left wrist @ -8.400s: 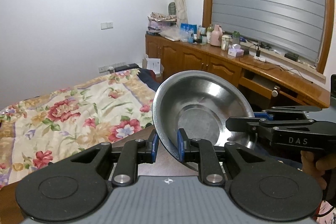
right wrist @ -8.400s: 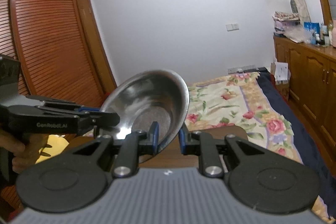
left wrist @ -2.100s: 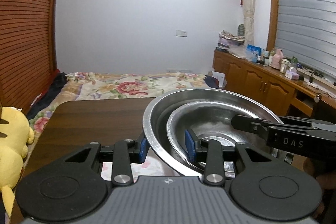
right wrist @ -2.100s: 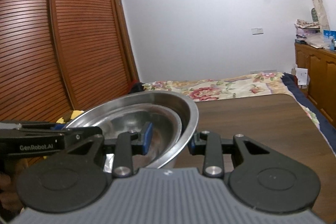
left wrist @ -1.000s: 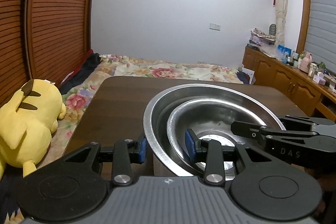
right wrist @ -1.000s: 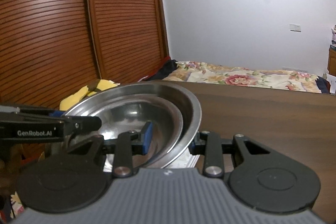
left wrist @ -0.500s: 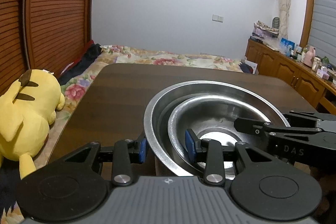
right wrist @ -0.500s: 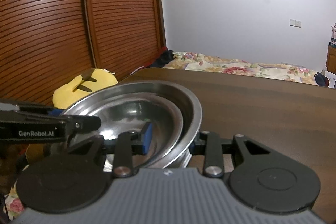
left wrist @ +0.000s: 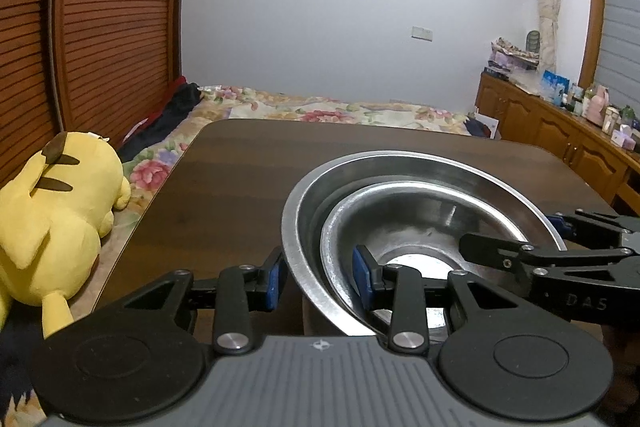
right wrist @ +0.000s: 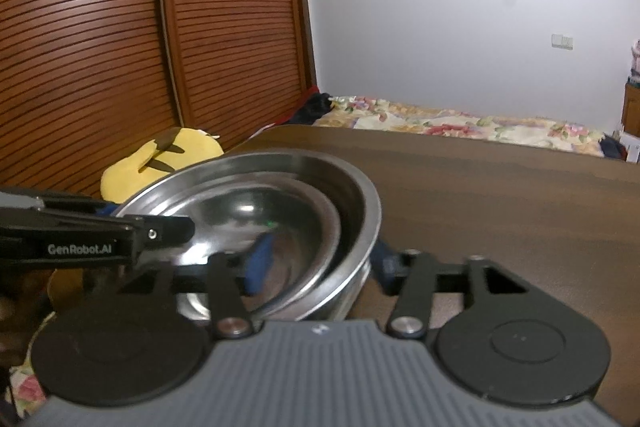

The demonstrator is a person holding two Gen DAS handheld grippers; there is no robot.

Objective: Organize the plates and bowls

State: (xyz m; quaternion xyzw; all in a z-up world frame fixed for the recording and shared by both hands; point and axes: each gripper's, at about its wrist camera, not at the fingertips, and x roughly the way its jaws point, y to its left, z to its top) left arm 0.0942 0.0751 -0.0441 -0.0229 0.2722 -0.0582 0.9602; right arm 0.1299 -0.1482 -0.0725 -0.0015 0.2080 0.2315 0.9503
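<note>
Left wrist view: left claw (left wrist: 316,277) pinches both nested bowls' near rims, big bowl (left wrist: 500,183) with small bowl (left wrist: 400,223) inside, on the surface (left wrist: 240,187). Right claw (right wrist: 320,263) has just been opening, rims between its pads but loose. My guess: one-sided grip could tip the stack.

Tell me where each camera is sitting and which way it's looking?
Left wrist view: sits on the left gripper, looking across the dark table toward the bed; its fingers straddle the nested steel bowls' rim, and the right gripper shows.
Right wrist view: sits on the right gripper, facing the slatted wardrobe doors; its jaws have just been opening around the bowls' rim.
Both share the bowls, table and yellow plush toy.
</note>
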